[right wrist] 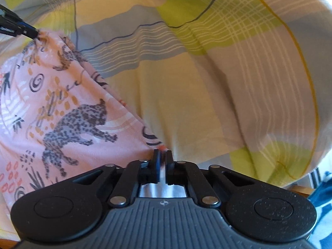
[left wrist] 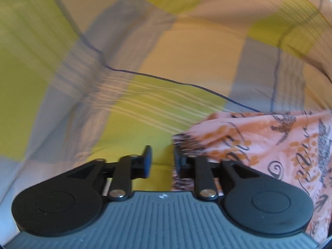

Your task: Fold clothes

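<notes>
A pink garment (left wrist: pixel 259 145) printed with leopards and squiggles lies on a checked bedsheet (left wrist: pixel 145 51). In the left wrist view my left gripper (left wrist: pixel 162 158) stands open. Green sheet shows in the gap between its jaws, and the garment's frayed-looking edge touches the right finger (left wrist: pixel 178 157) from outside. In the right wrist view the garment (right wrist: pixel 62 108) spreads to the left. My right gripper (right wrist: pixel 162 159) is shut on its near corner, and a sliver of cloth shows between the pads. The left gripper (right wrist: pixel 36 34) reaches in at the garment's far corner.
The yellow, green and grey sheet (right wrist: pixel 207 83) is rumpled and bulges at the right. Its edge drops off at the lower right, where a blue object (right wrist: pixel 323 199) and a strip of wood (right wrist: pixel 300 189) show below.
</notes>
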The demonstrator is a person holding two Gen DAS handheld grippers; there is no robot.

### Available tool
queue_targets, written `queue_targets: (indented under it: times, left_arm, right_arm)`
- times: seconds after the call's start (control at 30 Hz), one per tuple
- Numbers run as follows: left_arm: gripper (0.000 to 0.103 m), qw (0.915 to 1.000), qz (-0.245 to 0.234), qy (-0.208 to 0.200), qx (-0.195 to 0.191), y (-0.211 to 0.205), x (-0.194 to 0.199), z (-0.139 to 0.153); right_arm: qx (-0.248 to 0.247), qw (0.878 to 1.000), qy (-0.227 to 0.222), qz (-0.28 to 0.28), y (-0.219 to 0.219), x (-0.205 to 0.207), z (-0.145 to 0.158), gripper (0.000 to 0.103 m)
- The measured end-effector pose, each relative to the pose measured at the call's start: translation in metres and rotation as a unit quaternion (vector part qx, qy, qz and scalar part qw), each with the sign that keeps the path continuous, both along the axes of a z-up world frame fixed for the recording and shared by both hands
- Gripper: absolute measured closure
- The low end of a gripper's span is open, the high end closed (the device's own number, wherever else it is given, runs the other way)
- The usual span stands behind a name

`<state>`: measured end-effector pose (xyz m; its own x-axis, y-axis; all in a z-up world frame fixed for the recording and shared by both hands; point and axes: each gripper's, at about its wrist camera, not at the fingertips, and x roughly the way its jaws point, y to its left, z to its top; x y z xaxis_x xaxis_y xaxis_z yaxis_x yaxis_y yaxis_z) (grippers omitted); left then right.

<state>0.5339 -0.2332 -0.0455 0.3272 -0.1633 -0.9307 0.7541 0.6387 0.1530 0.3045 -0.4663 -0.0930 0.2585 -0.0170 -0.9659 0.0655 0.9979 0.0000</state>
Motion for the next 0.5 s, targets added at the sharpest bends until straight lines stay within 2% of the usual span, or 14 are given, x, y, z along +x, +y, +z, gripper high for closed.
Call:
queue_targets:
  times: [0.03,0.07,0.3,0.5]
  left_arm:
    - [0.082,1.0,0.001,-0.005,-0.001,0.006,-0.003,0.004]
    - [0.082,0.9999,0.0,-0.011,-0.002,0.012,-0.007,0.008]
    - [0.082,0.9983,-0.036,-0.043,-0.016,0.046,-0.064,0.028]
    - [0.081,0.9924,-0.097,-0.065,-0.039,0.07,-0.141,0.032]
  right_arm:
    - [-0.009,1.0,0.001,-0.005,-0.001,-0.001,0.001,0.081]
    - [-0.018,1.0,-0.003,-0.01,-0.001,-0.003,0.003,0.079]
    - [-0.027,1.0,-0.01,0.01,0.018,-0.028,0.022,0.08]
    - [-0.052,0.997,-0.041,0.026,0.052,-0.059,0.057,0.08]
